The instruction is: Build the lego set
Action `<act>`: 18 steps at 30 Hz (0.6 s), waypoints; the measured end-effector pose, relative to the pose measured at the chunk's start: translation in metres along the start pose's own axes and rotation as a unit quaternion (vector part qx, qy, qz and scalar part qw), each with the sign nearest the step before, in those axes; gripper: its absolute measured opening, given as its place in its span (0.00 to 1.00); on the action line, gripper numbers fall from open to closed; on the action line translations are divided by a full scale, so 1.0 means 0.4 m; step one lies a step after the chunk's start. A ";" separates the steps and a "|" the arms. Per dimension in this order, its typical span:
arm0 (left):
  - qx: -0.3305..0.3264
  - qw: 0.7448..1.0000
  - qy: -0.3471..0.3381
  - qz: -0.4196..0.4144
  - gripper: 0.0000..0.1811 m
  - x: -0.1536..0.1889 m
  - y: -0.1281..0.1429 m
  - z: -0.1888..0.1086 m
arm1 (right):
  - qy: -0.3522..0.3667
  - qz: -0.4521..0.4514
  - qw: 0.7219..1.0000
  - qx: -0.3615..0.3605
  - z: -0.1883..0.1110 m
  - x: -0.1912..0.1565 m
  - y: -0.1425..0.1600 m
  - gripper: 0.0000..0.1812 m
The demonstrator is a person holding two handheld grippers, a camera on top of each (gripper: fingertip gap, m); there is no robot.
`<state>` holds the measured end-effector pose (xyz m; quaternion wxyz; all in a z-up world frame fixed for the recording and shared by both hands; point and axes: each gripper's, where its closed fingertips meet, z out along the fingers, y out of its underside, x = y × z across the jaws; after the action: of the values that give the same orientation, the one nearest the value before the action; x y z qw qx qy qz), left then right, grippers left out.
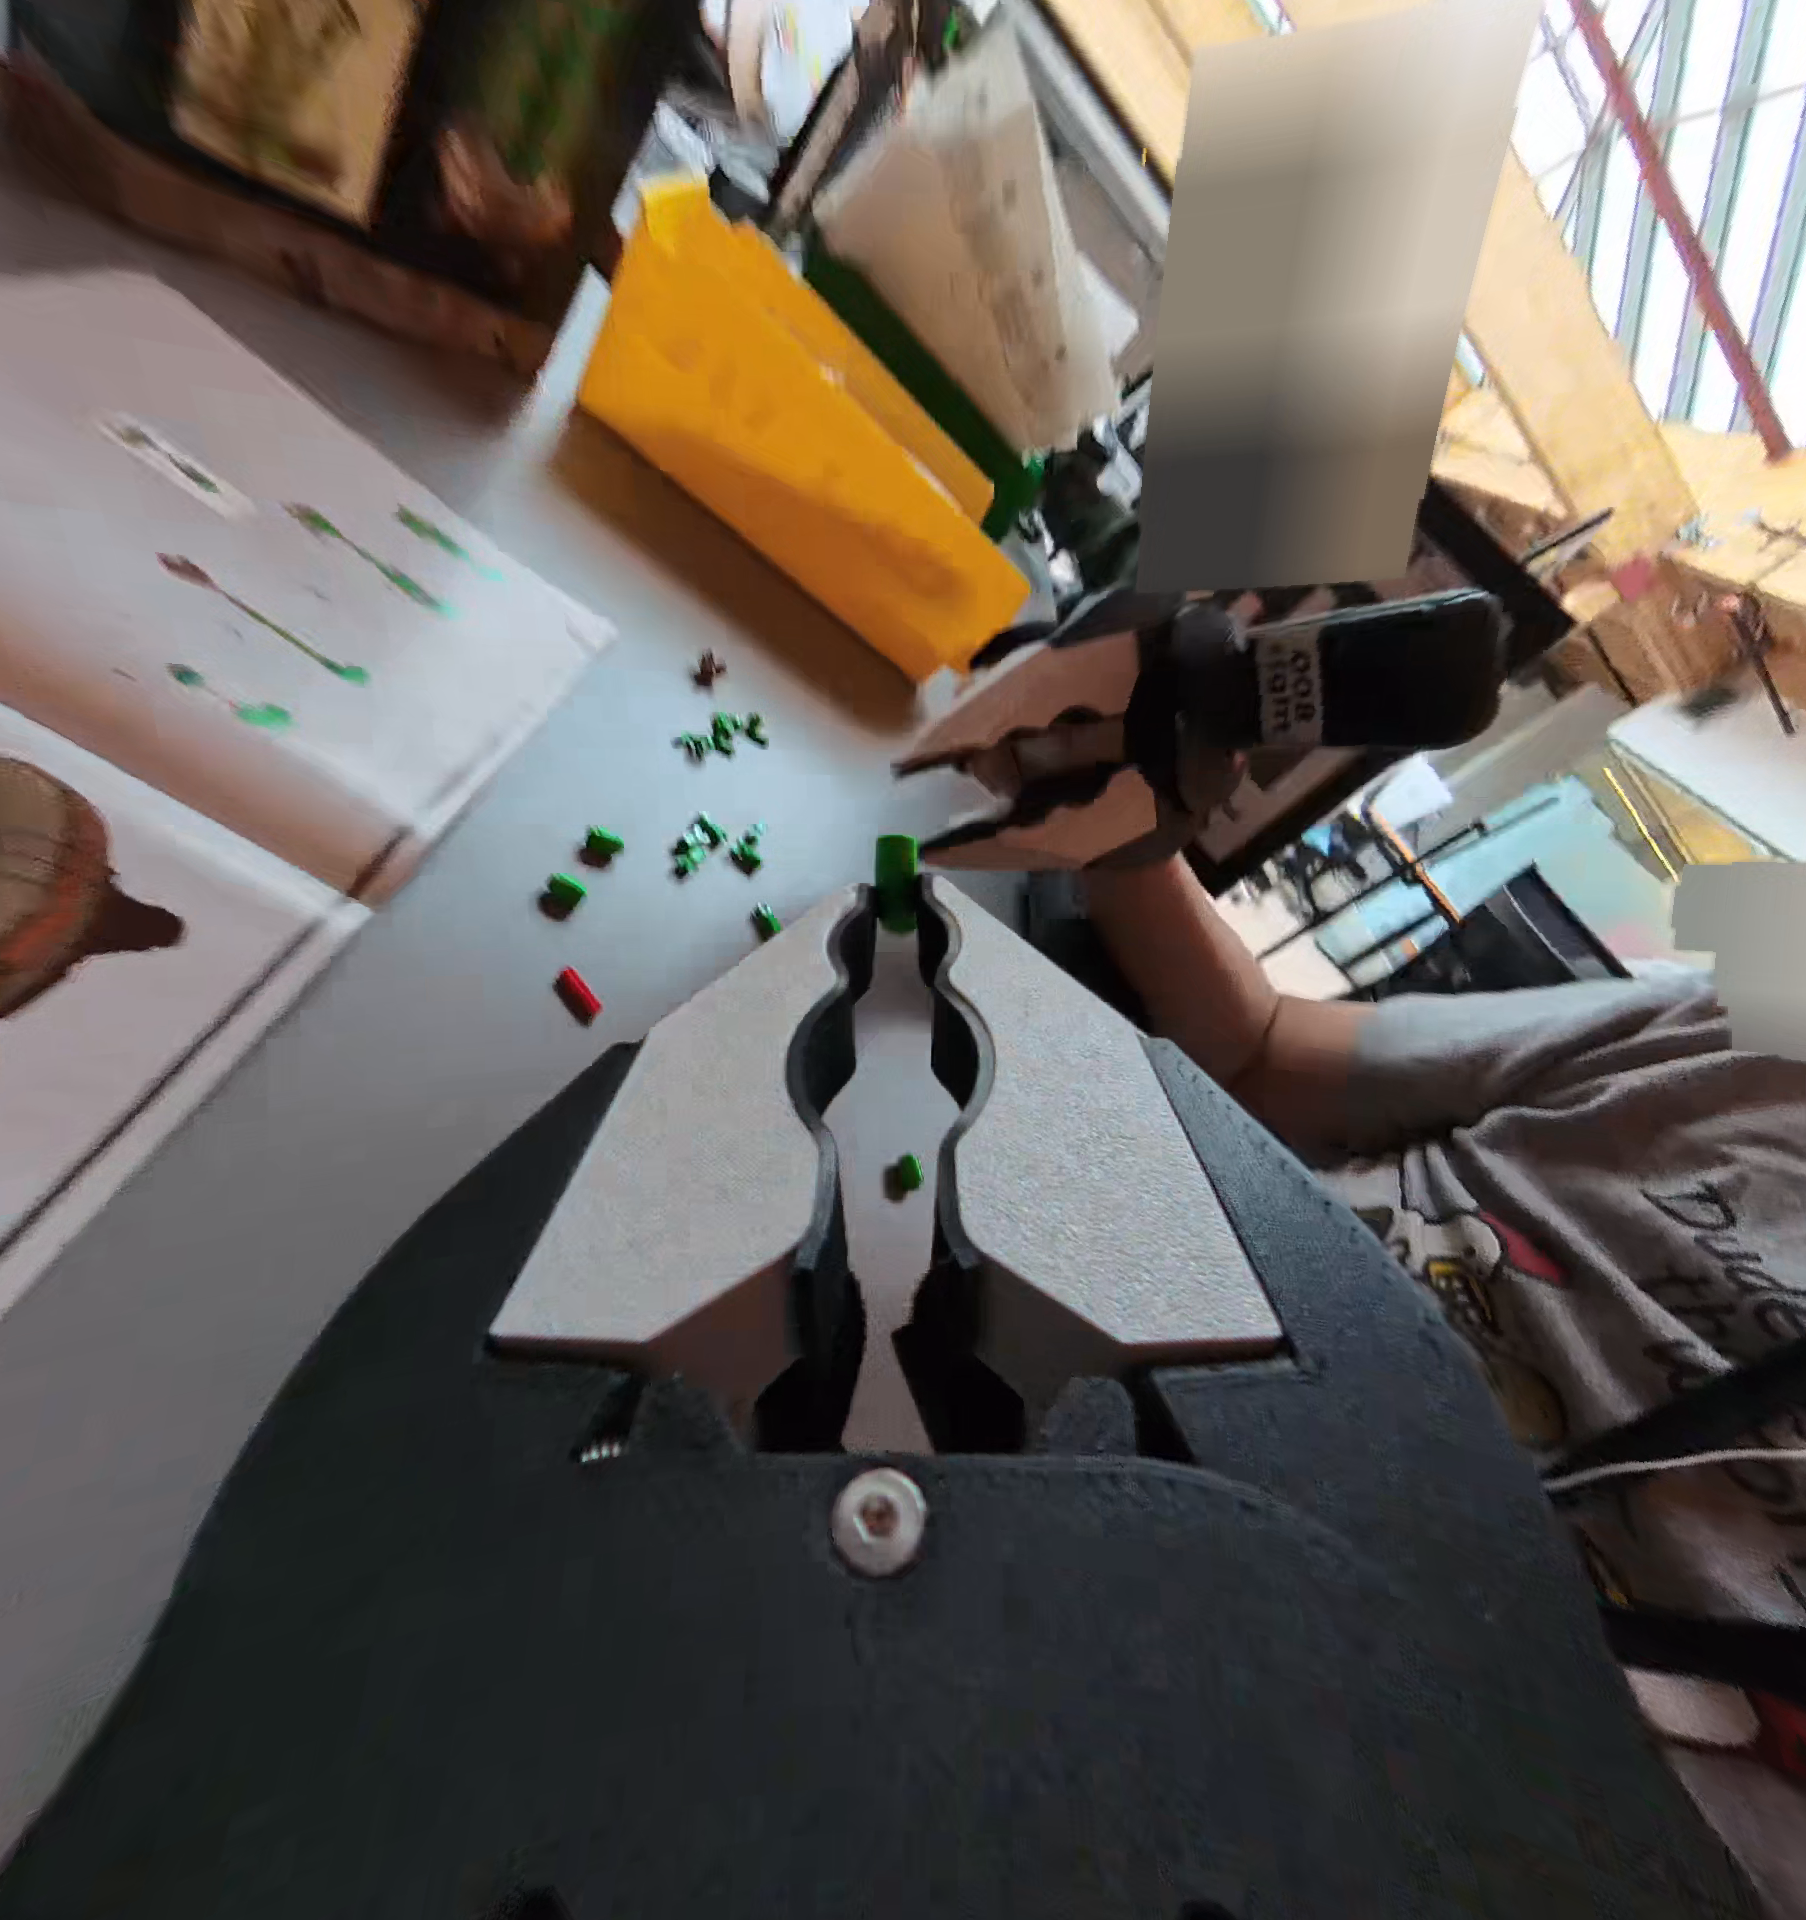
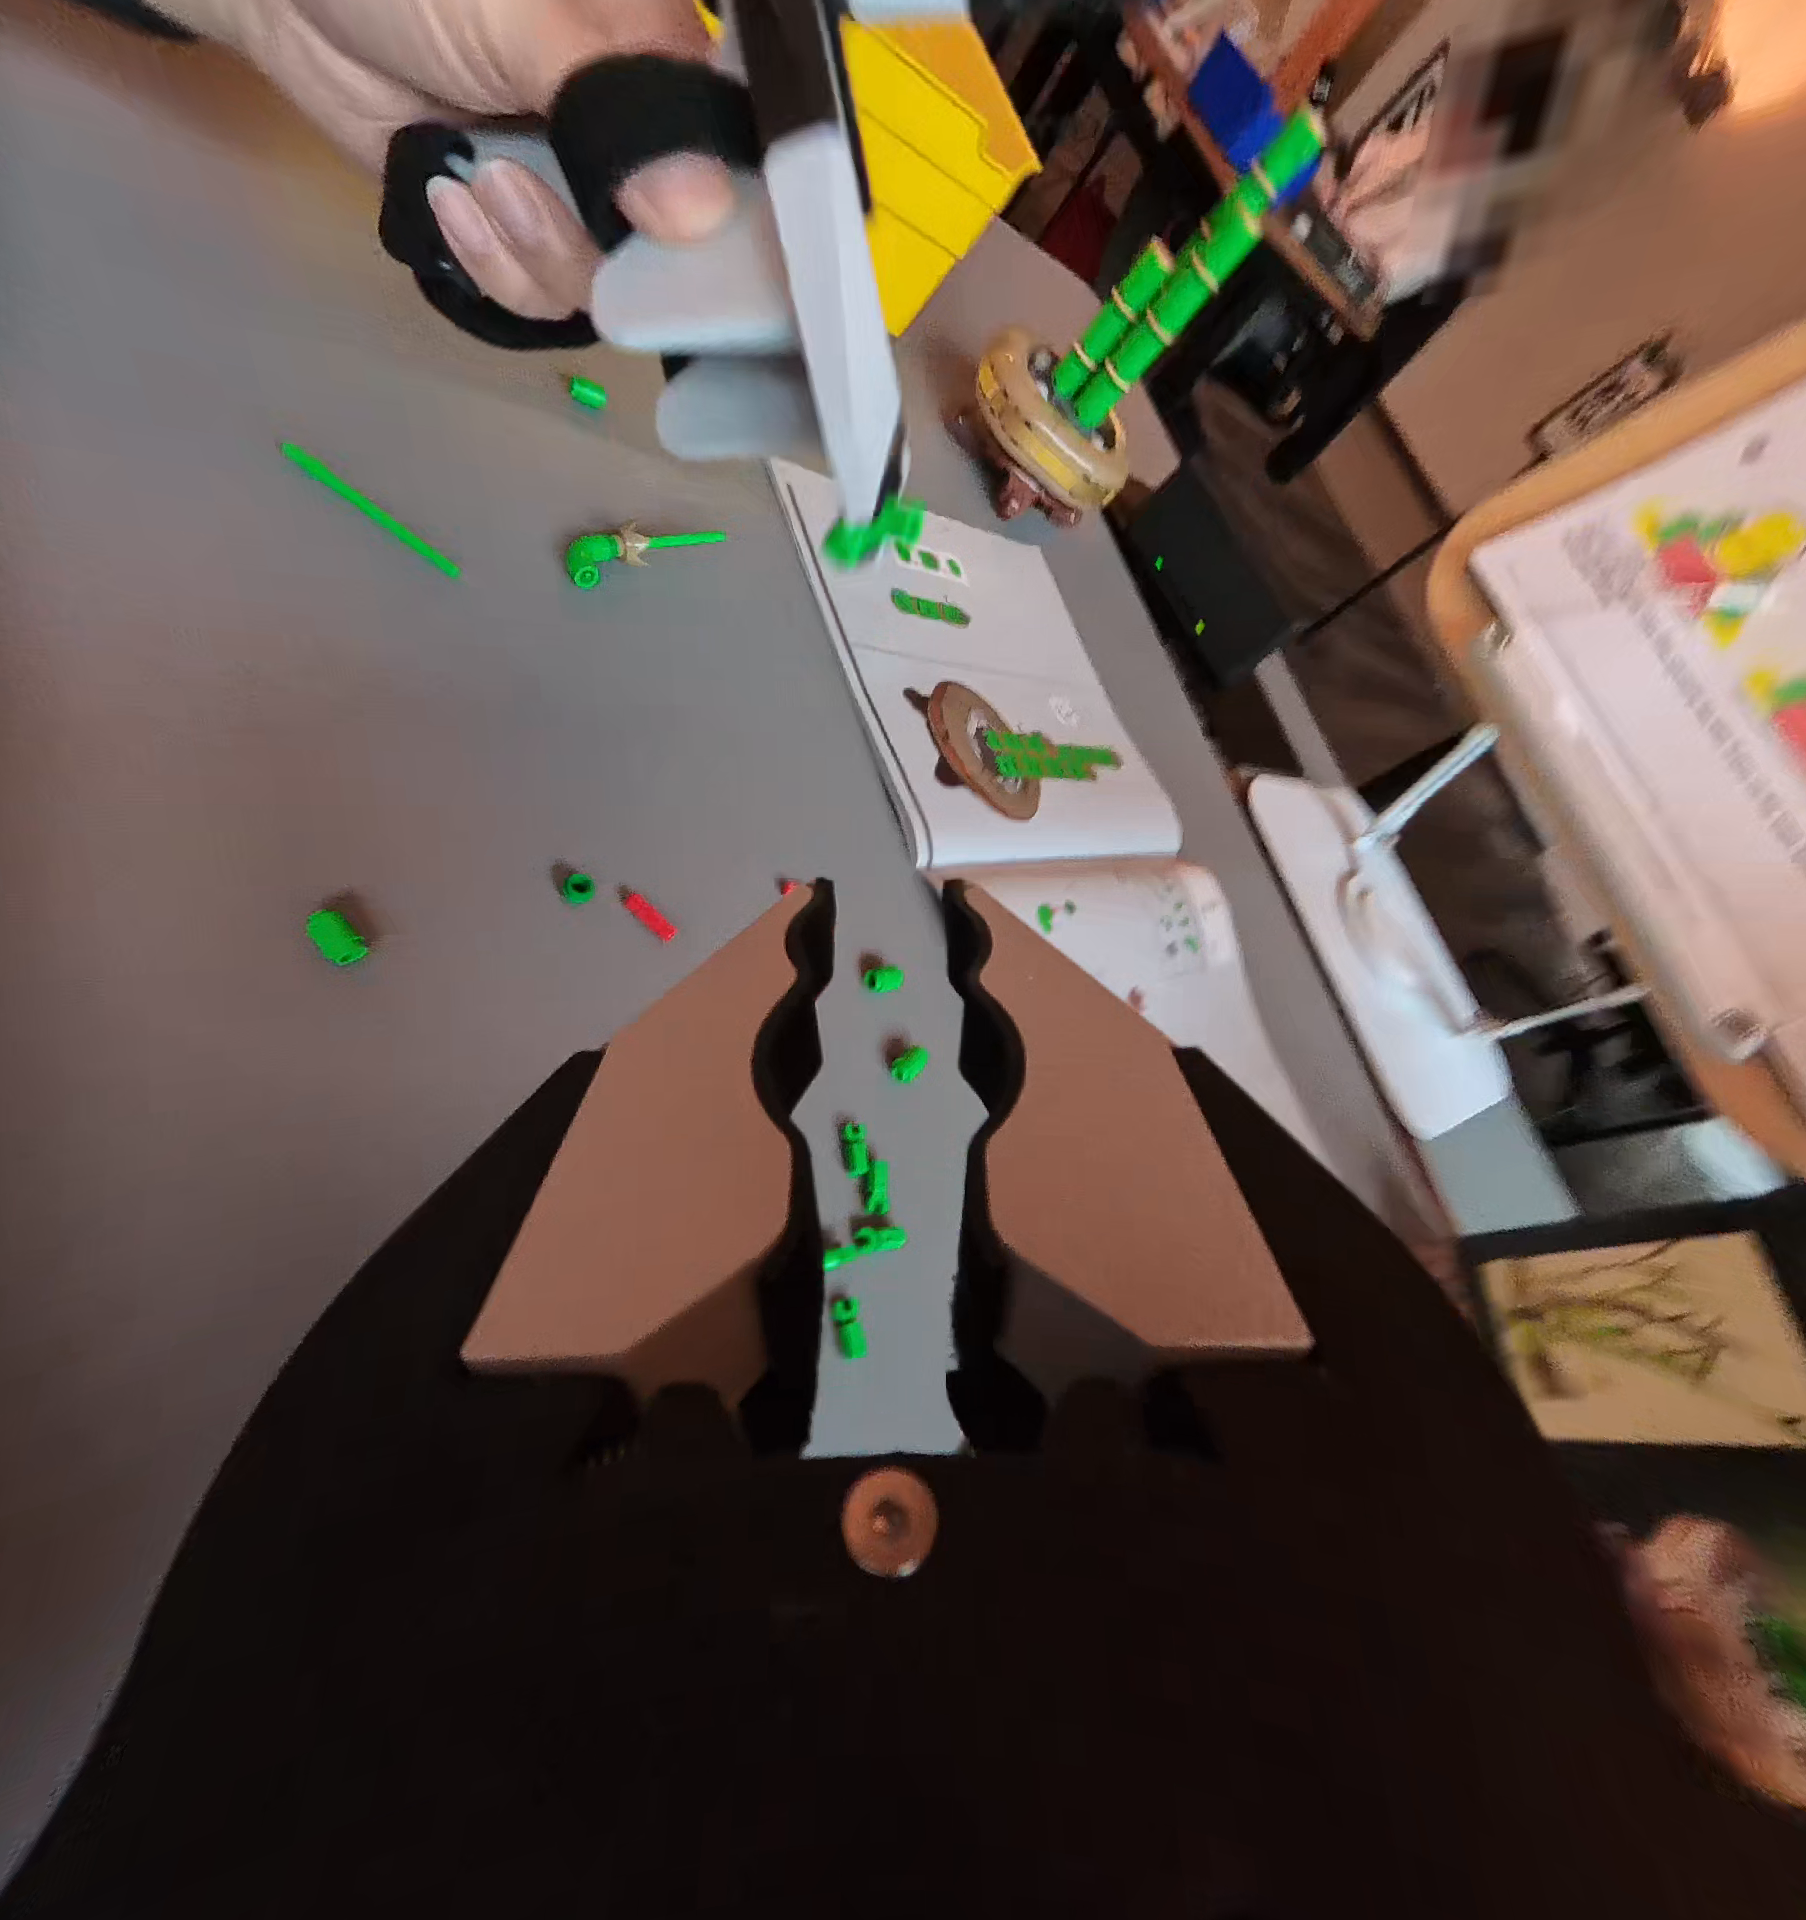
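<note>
**Green cylinder pinched at the left tips, right gripper empty**

While pinched between the very tips of the left gripper [image 1: 894, 899], green round piece [image 1: 895, 881] standing upright, poking above both fingertips, lifted off the grey table [image 1: 463, 1091]. Just beyond that green piece: right gripper [image 1: 914, 805], brown-fingered, tips nearly touching it, jaws a narrow gap apart. Left of the green piece on the table: scattered green bits [image 1: 707, 836] and a red piece [image 1: 577, 994]; farther left, open instruction booklet [image 1: 255, 582]; beyond, yellow bin [image 1: 795, 436].

Only in the right wrist view: half-built model [image 2: 1055, 431] with green stalks on a round gold base, beyond the green piece [image 2: 868, 535], plus a long green rod [image 2: 369, 509] and a green elbow with spike [image 2: 629, 551] off to its left. Same view: left gripper [image 2: 863, 520] coming down from above, a hand [image 2: 525, 208] through its black finger loops.

Right gripper [image 2: 883, 894] slightly parted, gripping nothing, only loose green bits [image 2: 863, 1195] on the table seen between its fingers.
</note>
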<state>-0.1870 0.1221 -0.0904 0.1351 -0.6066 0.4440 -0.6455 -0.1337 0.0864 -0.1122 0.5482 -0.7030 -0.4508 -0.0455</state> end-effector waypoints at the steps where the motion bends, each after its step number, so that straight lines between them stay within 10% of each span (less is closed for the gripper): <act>1: 0.034 0.999 -0.007 0.010 0.03 -0.001 -0.031 -0.024 | -0.023 0.037 0.999 -0.001 -0.002 -0.003 0.010 0.10; 5: 0.120 0.992 -0.025 0.041 0.03 0.007 -0.107 -0.101 | -0.199 0.159 0.967 -0.011 0.034 -0.129 0.016 0.10; 18: 0.092 0.993 -0.053 0.049 0.03 -0.015 -0.095 -0.109 | -0.291 0.027 0.941 -0.169 0.092 -0.204 0.050 0.06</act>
<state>-0.2109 0.1660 -0.0608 0.2448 -0.6029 0.4040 -0.6430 -0.1840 0.0688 -0.1868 0.2673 -0.7797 -0.5574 0.1000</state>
